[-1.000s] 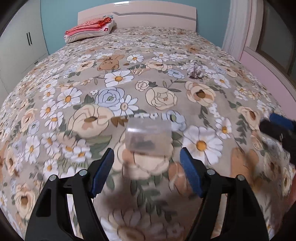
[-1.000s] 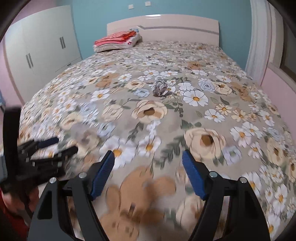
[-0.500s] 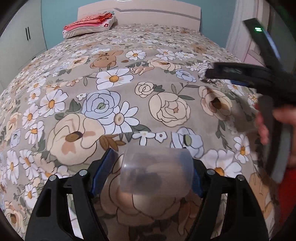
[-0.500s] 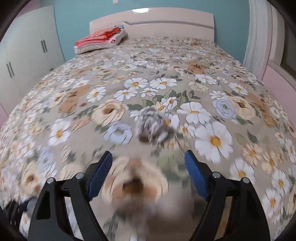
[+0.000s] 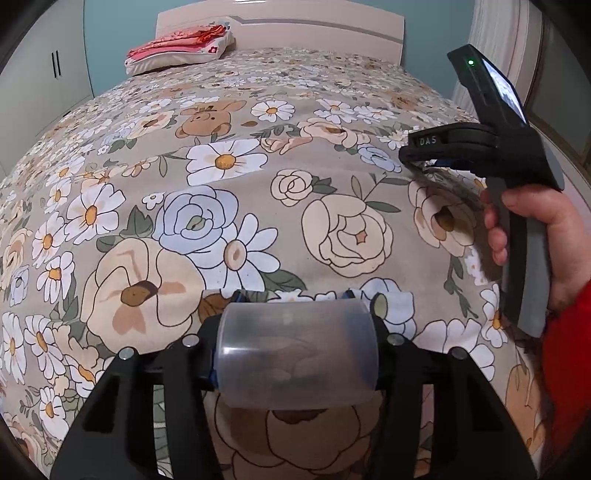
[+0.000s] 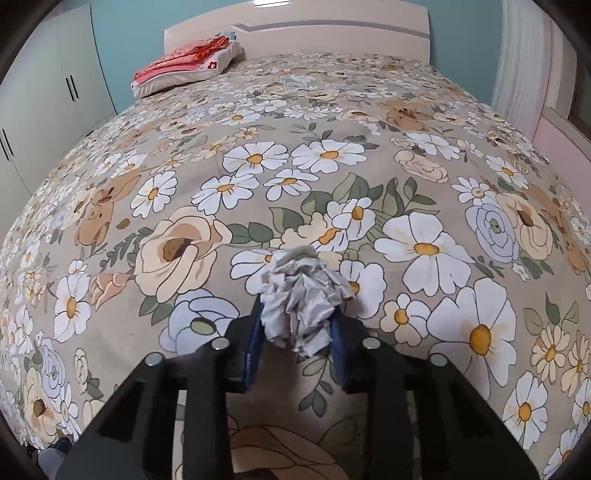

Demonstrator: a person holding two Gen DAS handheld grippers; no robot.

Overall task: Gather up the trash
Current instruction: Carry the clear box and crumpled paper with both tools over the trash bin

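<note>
Since half a second ago, your left gripper [image 5: 295, 301] has closed its jaws against the translucent plastic cup [image 5: 297, 352], which then sat loosely between open fingers; your right gripper [image 6: 297, 319], then open and short of the crumpled paper wad [image 6: 301, 297], now pinches that wad.

Left wrist view: the cup lies on its side, crosswise between the blue pads [image 5: 240, 295], with both pads pressed to its ends. A dark smear shows through its wall; what it is cannot be told. Below the cup lies the floral bedspread [image 5: 221, 206]; whether the cup is off the cloth cannot be told. At right, your right hand [image 5: 532, 236] grips the handle of the other tool, whose nose points left over the bedspread near a cream rose print.

Right wrist view: the grey-white wad is squeezed between the two blue pads [image 6: 253, 343], jaws narrowed to the width of the paper, and it bulges forward past the fingertips. Whether it touches the bedspread cannot be told.

Background, both views: a folded red-and-pink pile [image 6: 184, 68] rests on a pillow at the head of the bed, against the pale headboard [image 6: 332, 29]. White wardrobe doors [image 6: 44, 107] stand along the left wall.
</note>
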